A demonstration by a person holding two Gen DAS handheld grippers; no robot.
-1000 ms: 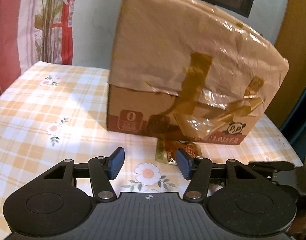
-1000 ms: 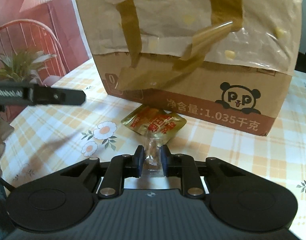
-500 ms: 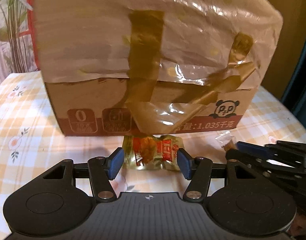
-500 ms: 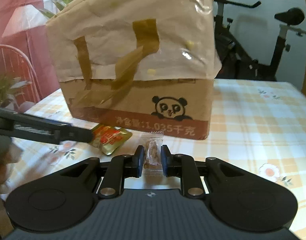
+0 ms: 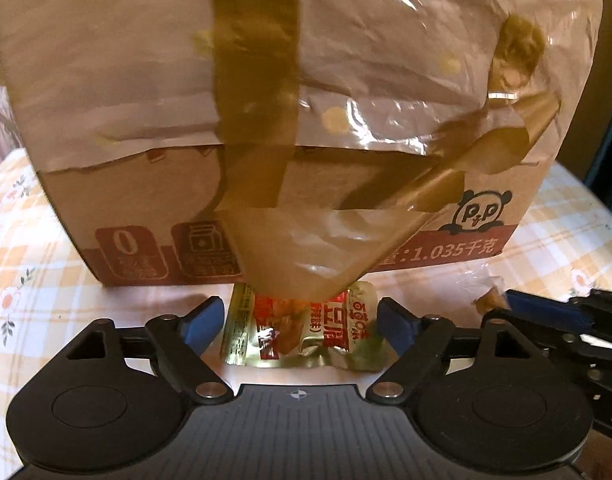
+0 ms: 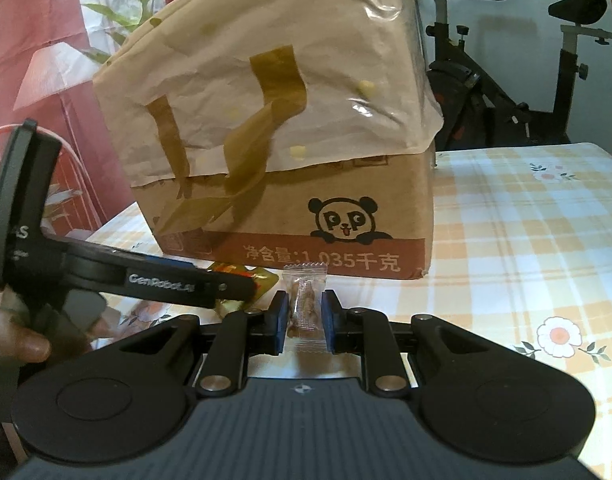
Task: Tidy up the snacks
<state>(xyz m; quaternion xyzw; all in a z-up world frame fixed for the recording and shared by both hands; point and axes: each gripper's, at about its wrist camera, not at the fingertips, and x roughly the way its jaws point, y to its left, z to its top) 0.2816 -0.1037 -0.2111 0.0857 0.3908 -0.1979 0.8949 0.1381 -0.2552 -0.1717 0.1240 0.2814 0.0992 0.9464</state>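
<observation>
Moved: left gripper (image 5: 297, 322) now straddles pouch (image 5: 301, 332) by box (image 5: 265, 184), jaws opening, pads clear | right gripper (image 6: 303, 316) clamps candy (image 6: 303, 304) | pouch: light, crinkly, slippery; pinch side edges.

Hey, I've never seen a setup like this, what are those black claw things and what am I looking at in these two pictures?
Those are hand-held grippers, one in each of a person's hands, each with a camera looking along its two fingers. So one picture is from the left gripper, the other from the right gripper. Both face a cardboard box on a checked tablecloth, with a paper bag over its top. A gold snack packet lies in front of the box, between the left gripper's opening jaws, not gripped. The right gripper is shut on a small clear-wrapped candy.
</observation>
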